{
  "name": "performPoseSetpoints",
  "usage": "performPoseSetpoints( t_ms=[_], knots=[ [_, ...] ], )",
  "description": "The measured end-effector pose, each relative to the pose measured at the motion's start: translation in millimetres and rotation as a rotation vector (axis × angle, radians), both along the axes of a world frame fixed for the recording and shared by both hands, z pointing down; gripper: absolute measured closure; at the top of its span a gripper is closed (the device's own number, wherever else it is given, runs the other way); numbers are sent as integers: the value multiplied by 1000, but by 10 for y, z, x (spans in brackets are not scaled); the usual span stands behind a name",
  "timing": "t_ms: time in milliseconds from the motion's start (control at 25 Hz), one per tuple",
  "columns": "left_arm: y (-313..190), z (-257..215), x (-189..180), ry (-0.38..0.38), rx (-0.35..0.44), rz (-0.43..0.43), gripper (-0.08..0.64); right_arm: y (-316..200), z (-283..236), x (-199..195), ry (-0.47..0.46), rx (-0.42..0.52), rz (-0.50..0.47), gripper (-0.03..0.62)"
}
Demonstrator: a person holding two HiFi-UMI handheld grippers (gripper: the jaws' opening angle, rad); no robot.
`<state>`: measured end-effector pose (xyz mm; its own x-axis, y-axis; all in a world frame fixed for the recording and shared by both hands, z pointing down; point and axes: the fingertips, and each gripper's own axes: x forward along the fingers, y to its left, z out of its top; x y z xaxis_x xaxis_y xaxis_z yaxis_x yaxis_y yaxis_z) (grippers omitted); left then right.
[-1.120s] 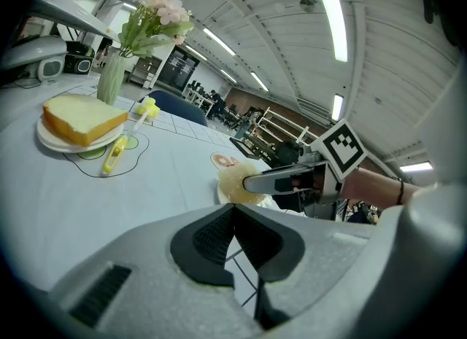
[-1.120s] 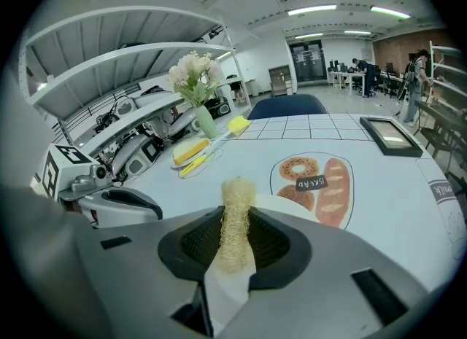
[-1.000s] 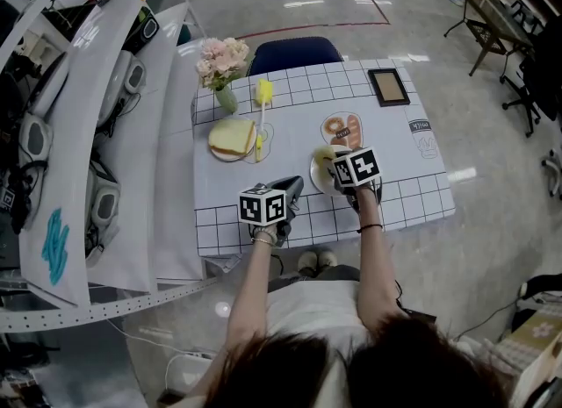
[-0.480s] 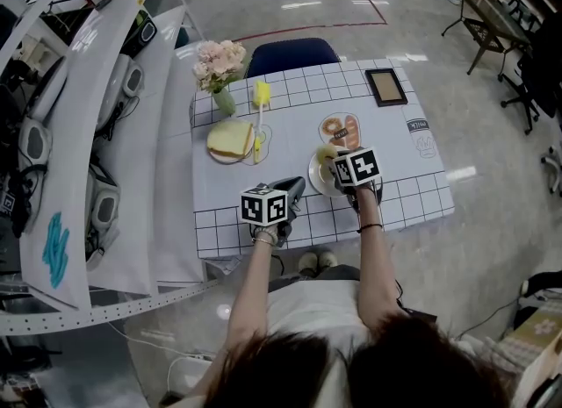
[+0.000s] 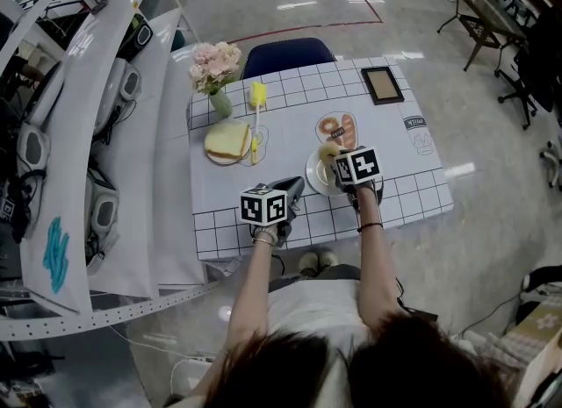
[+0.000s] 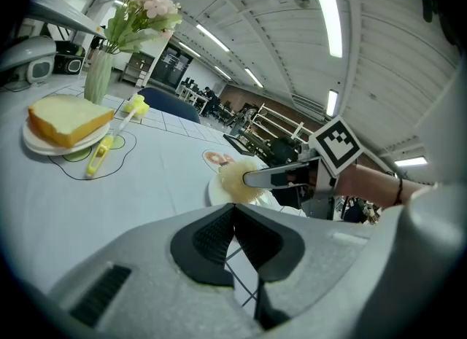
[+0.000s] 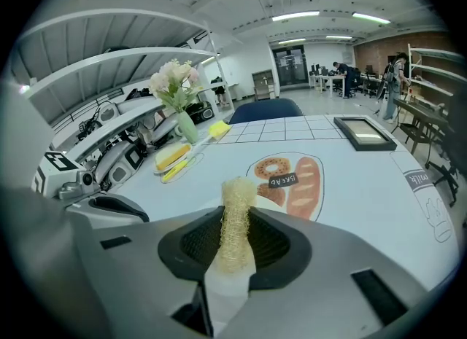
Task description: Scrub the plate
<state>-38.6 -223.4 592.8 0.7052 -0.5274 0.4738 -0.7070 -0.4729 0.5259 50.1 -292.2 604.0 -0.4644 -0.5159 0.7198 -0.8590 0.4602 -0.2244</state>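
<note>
- My right gripper [image 7: 235, 237] pinched the loofah scrubber [image 7: 236, 197]; the scrubber's tip was over the plate [image 5: 313, 175], at 6 o'clock of the bread print [image 5: 341, 127].
- My left gripper [image 6: 233, 219] was pressed together and empty; it sat at 8 o'clock of the plate, apart from it.
- Judgement: scrubbing was under way; I couldn't tell how much was left.

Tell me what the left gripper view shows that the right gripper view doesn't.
Only the left gripper view: the right gripper seen from outside, with its marker cube and the person's wrist. Only the right gripper view: the picture frame and the bread drawing on the table cover. Both: the loofah scrubber that the right gripper clamps, the flower vase, the bread slice and the yellow brush.
</note>
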Motion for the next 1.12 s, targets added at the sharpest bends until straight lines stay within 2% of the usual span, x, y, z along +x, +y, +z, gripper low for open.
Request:
performPoseSetpoints(
  t_ms=[1120],
  knots=[
    [18,-13,174,9,-1,30,549,28,-55,356,32,-16,73,508]
  ],
)
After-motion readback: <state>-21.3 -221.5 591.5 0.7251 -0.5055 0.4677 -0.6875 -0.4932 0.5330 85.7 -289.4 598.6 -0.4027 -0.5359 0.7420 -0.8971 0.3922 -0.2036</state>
